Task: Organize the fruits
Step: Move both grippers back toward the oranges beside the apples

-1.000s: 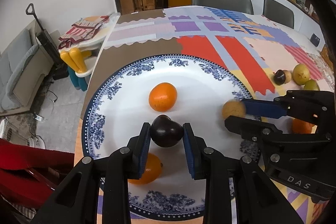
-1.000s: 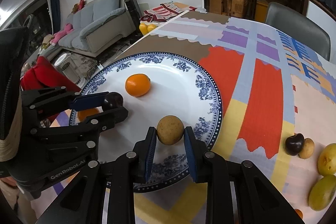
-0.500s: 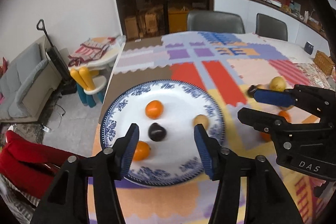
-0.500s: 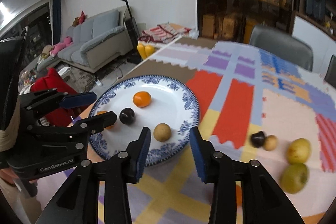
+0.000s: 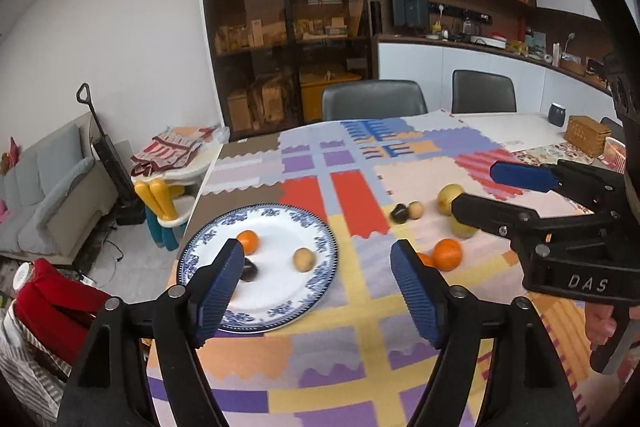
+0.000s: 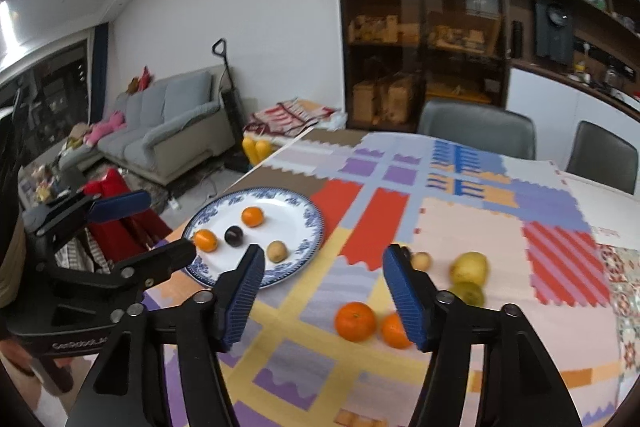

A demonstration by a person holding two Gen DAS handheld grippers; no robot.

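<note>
The blue-and-white plate (image 5: pixel 320 247) (image 6: pixel 308 215) holds two oranges (image 6: pixel 253 217) (image 6: pixel 205 240), a dark plum (image 6: pixel 234 235) and a tan fruit (image 6: pixel 277 251). Loose on the patchwork cloth lie two oranges (image 6: pixel 355 321), a yellow pear (image 6: pixel 470 267), a green fruit (image 6: pixel 470 293), a small tan fruit (image 6: pixel 422 261) and another dark plum (image 5: pixel 399 214). My left gripper (image 5: pixel 320 283) hangs above and behind the plate, jaws opening, nothing between them. My right gripper (image 6: pixel 324 287) hovers over the cloth between plate and loose fruit, jaws also opening and empty.
Two grey chairs (image 5: pixel 372 101) stand at the table's far side. A wicker basket (image 5: pixel 586 135) and a dark mug (image 5: pixel 557 114) sit at the far right. Left of the table are a small child's table (image 5: pixel 172 167), a sofa (image 6: pixel 168 119) and a red bag (image 5: pixel 52 303).
Both grippers let go of their fruit on the plate, the left the plum and the right the tan fruit. They opened wide and drew back and up from the plate.
</note>
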